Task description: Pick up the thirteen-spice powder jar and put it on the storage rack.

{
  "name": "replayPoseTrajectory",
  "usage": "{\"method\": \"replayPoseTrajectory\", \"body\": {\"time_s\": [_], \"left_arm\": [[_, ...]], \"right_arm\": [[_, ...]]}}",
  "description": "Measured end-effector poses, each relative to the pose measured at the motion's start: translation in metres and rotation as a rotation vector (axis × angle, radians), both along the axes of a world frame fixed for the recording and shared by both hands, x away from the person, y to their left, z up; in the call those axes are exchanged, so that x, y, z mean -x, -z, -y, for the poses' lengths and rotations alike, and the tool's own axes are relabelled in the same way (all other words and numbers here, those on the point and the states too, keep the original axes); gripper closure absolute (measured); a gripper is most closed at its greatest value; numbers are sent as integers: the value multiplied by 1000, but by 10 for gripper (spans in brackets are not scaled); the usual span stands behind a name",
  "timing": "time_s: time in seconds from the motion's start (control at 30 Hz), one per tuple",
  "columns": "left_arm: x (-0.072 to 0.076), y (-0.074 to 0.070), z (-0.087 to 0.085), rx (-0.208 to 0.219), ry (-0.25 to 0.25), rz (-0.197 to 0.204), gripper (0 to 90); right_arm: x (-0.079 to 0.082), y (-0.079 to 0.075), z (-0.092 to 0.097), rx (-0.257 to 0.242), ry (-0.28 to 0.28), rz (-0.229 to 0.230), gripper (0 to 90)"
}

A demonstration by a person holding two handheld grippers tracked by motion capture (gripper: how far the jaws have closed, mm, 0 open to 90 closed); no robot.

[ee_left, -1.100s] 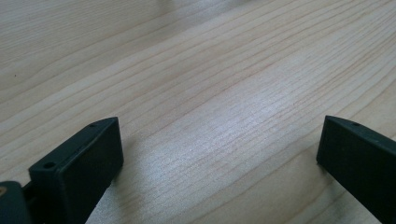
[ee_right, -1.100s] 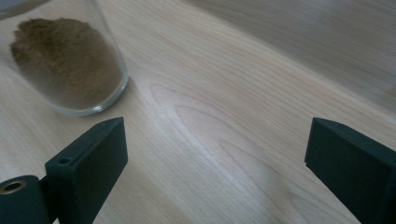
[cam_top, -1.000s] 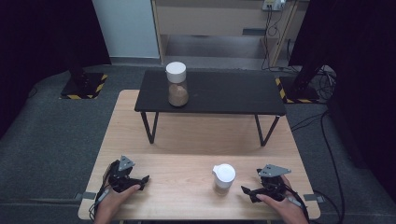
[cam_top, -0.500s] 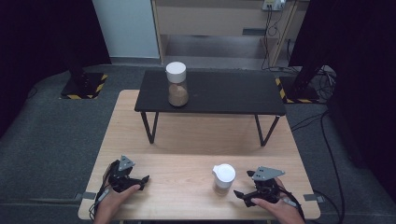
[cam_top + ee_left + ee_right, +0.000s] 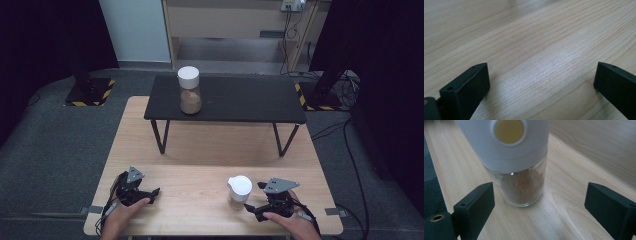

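At lower left, the left gripper is resting spread over bare wooden table. At lower right, the right gripper is closing around the near jar, jaws not yet touching; grasp and lift are pending.

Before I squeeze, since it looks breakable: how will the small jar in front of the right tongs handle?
The small jar has clear, glass-like walls: probably rigid, smooth, maybe slippery. Its wide white cap over a narrower body suggests it could tip if pushed high. Partly filled with brown powder, likely light.
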State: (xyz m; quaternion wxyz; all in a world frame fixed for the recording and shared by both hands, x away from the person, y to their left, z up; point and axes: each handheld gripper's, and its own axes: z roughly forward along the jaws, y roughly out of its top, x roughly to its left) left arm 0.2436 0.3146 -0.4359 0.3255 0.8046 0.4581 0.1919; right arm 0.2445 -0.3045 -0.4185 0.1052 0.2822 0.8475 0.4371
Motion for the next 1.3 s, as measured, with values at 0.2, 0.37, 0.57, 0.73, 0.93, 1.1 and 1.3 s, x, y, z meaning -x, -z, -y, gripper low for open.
{"method": "replayPoseTrajectory", "body": {"time_s": [0.2,0.37,0.57,0.73,0.93,1.1,1.3], "left_arm": [[0,0,0,0,0,0,0],[0,0,0,0,1,0,0],[0,0,0,-1,2,0,0],[0,0,0,-1,2,0,0],[0,0,0,-1,3,0,0],[0,0,0,0,3,0,0],[0,0,0,-1,3,0,0]], "right_arm": [[0,-2,-7,-12,-16,0,123],[-1,-3,-16,-14,-36,5,147],[1,-5,-22,-7,-36,6,167],[2,-6,-28,-19,-23,16,197],[4,-4,-32,-32,-8,35,238],[5,-2,-32,-49,2,37,296],[10,-2,-35,-38,14,59,308]]}}
